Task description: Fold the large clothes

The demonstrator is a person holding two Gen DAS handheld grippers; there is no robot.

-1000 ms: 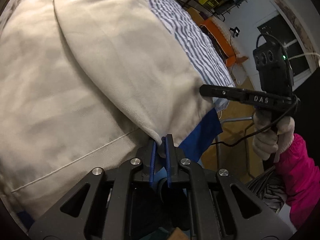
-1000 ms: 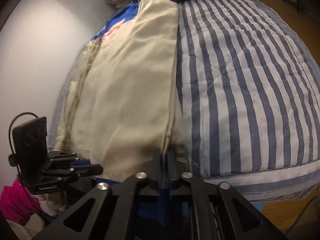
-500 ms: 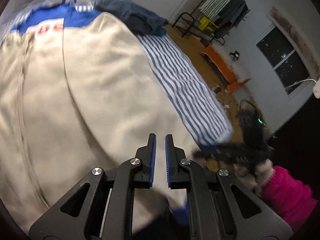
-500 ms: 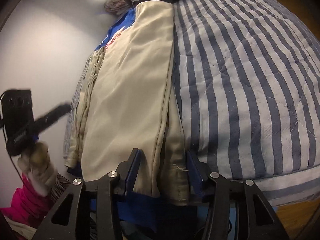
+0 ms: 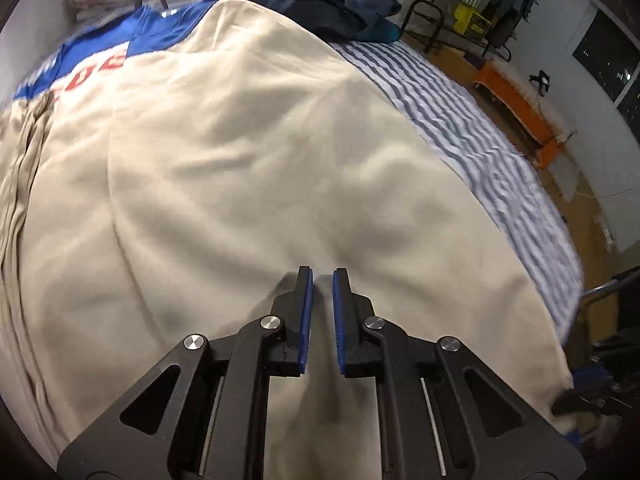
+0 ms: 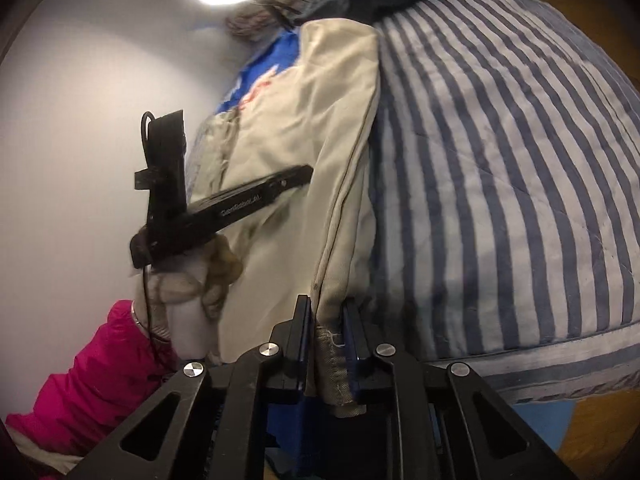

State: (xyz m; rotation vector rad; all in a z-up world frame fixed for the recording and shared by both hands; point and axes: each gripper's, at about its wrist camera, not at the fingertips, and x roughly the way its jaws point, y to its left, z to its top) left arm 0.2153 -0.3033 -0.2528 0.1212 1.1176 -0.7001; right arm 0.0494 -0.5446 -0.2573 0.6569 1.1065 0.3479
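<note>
Clearly the main risk sits at the right gripper (image 6: 325, 334): its 2 jaws straddle the frayed hem of the beige trousers (image 5: 248, 184) with a little daylight on each side, so the cloth looks unclamped or only loosely caught. If that gripper lifts or pulls now, the hem could slide out and the fold would have to be redone from a fresh grab. A second worry is the thick seam bunched between the pads; closing on that lump alone might pick up only 1 layer and leave the layer beneath lying on the bed.

Over on the other side, the left gripper (image 5: 322, 312) hovers above the middle of the trousers with its blue pads (image 5: 306, 320) a narrow gap apart and nothing between them, so it is released and empty. Whether its tips brush the fabric I cannot tell. From the right wrist view, that same tool stretches out over the trousers in a gloved hand (image 6: 188, 280).

The trousers lie spread lengthwise on the striped quilt (image 6: 500, 160), overlapping a blue jersey (image 5: 104, 50) at the far end, their near hem hanging at the bed edge. A dark garment (image 5: 312, 4) is heaped beyond them.
</note>
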